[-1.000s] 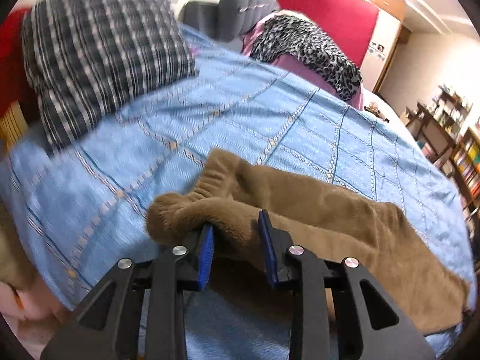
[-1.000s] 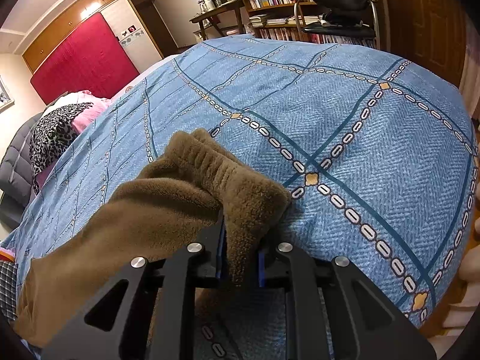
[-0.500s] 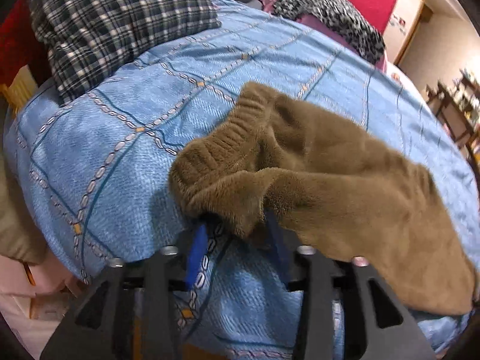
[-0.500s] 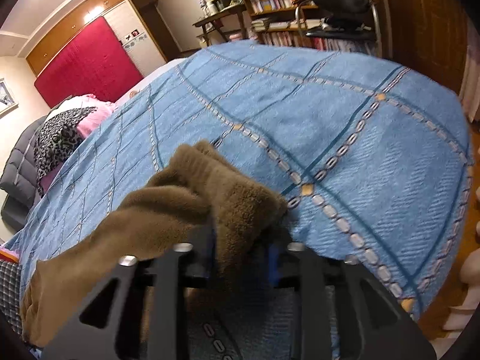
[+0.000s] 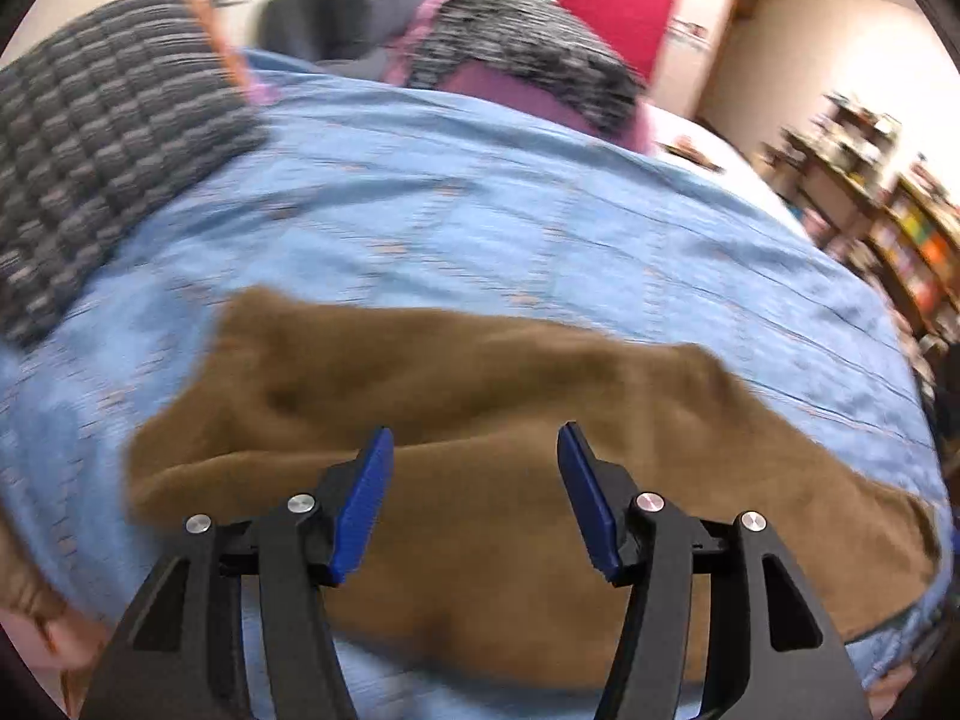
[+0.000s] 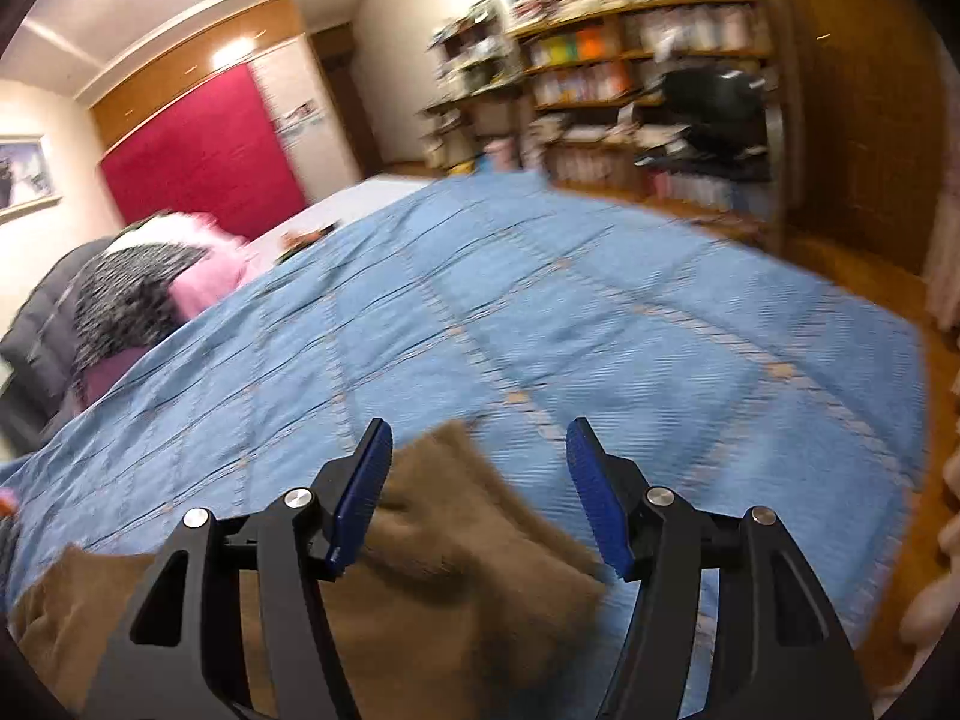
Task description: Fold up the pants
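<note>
My left hand-held gripper (image 5: 475, 450): a second ago its blue pads pinched a bunched fold of the brown fleece pants (image 5: 480, 420); its jaws have just been opening and now stand spread, the fabric lying below and ahead of them, no pad pressing on it. My right hand-held gripper (image 6: 477, 450): a second ago it was clamped on the thick pant end; its jaws have likewise just been opening and now stand spread, with the pants (image 6: 456, 540) lying under and to the left of the gap, untouched by the pads. Pants, present state: released onto the blue patterned bedspread (image 5: 480, 210), laid out in a flatter band running from ahead-left of my left hand-held gripper off to its right, where before they were bunched at both ends. Both views are blurred. Further items ahead of my left hand-held gripper: a dark checked pillow (image 5: 102, 138) at far left on the bed, a heap of black-and-white and pink cloth (image 5: 528, 60) at the far edge. Ahead of my right hand-held gripper: bookshelves (image 6: 612, 78) filled with books; a red panel (image 6: 204, 156) on the far wall to the left.
</note>
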`<action>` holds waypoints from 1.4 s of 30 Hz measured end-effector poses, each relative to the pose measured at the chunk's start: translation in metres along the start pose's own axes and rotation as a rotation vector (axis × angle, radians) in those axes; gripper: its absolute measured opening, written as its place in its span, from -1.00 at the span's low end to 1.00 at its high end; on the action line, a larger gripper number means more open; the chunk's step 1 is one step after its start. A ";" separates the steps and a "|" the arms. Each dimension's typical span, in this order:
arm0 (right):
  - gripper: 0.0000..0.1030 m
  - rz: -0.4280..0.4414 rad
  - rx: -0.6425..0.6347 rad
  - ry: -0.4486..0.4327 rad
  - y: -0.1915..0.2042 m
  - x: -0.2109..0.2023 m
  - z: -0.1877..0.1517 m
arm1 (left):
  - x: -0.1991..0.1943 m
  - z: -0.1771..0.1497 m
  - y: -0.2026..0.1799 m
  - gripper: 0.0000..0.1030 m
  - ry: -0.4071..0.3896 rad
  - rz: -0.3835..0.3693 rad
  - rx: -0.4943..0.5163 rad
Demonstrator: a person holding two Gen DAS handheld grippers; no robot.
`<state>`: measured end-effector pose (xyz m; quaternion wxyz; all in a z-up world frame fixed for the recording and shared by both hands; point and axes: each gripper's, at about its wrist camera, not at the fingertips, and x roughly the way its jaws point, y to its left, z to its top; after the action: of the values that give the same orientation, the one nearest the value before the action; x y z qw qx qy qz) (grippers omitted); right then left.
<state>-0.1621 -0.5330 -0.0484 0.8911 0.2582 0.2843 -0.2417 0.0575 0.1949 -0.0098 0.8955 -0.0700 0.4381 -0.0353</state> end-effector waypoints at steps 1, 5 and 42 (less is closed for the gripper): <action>0.20 0.022 0.002 0.054 0.003 0.016 0.002 | 0.009 0.004 -0.012 0.11 0.007 -0.031 0.015; -0.15 0.009 -0.083 0.189 0.017 0.056 0.003 | 0.052 0.012 -0.067 0.11 0.048 -0.108 0.097; 0.29 0.129 0.256 0.087 -0.069 -0.028 -0.043 | 0.093 -0.014 -0.170 0.29 0.081 -0.238 0.095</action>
<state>-0.2389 -0.5516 -0.0831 0.8514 0.3976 0.2725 -0.2068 0.1036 0.0140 -0.0642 0.8688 -0.0776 0.4605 -0.1648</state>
